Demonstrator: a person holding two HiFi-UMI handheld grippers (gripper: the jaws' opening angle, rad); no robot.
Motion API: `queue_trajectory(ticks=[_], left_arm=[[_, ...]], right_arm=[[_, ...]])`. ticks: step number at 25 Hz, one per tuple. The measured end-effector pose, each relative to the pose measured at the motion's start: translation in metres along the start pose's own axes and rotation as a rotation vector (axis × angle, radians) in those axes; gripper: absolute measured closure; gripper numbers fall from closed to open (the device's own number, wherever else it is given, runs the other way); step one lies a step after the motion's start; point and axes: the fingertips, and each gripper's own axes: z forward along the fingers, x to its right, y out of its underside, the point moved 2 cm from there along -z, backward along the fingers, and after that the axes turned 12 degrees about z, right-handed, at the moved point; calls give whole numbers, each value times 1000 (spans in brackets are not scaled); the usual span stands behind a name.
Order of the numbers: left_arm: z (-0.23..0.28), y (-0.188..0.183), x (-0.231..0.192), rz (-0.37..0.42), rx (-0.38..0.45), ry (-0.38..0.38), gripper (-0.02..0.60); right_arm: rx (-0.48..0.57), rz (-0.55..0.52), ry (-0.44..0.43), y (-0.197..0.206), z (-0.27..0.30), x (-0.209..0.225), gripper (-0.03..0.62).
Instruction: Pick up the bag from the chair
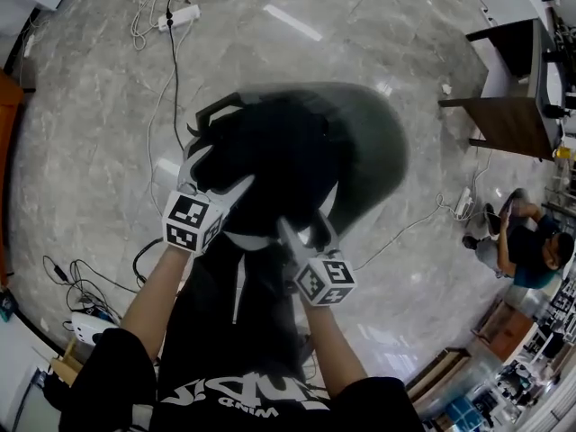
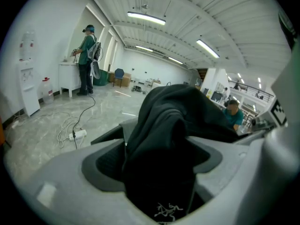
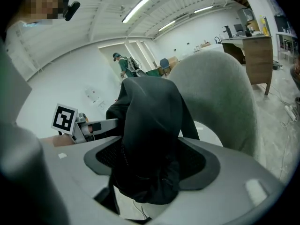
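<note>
Tools: the left tool (image 2: 157,161) and the right tool (image 3: 150,161) each have their jaws drawn in on a bunched fold of the black bag (image 1: 270,160). Cloth fills the gap between the pads, and neither tool is empty.
Grip layout: the two holds sit side by side on the bag's upper fabric, on the person's side of the chair (image 1: 378,142). This is judged a two-point hold, meant to share the load and keep the slack bag from swinging or folding.
Grip quality: only soft cloth is held, with no strap or handle seen in either tool. It is judged liable to creep out under a sharp pull.
Bag position: the bag is over the chair's seat and in front of its curved grey backrest, which rises behind the bag in the right gripper view. Whether its underside is clear of the seat cannot be told.
Step in hand: judged to be the lift off the chair. The grasp is made, but removal is not confirmed.
Next move calls for: both tools rising together, kept level, and drawing away from the backrest.
Surroundings: a marble floor (image 1: 108,88) lies all round the chair. A power strip (image 1: 177,14) with cables lies beyond the chair, well apart from it. A seated person (image 1: 522,246) is also well apart from the chair.
Risk: a trailing strap could catch on the chair's edge, though none is visible.
</note>
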Motion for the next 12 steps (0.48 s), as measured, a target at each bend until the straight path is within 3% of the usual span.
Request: queue_trajectory(ticks=[6,12], left_arm=[[16,26,-8,-26,-4,-12,207],[14,33,-12,-54,-4,-31,347]], right_arm=[[-6,-17,-17,6,20,13,301],[0,-7,-42,9,22,10,462]])
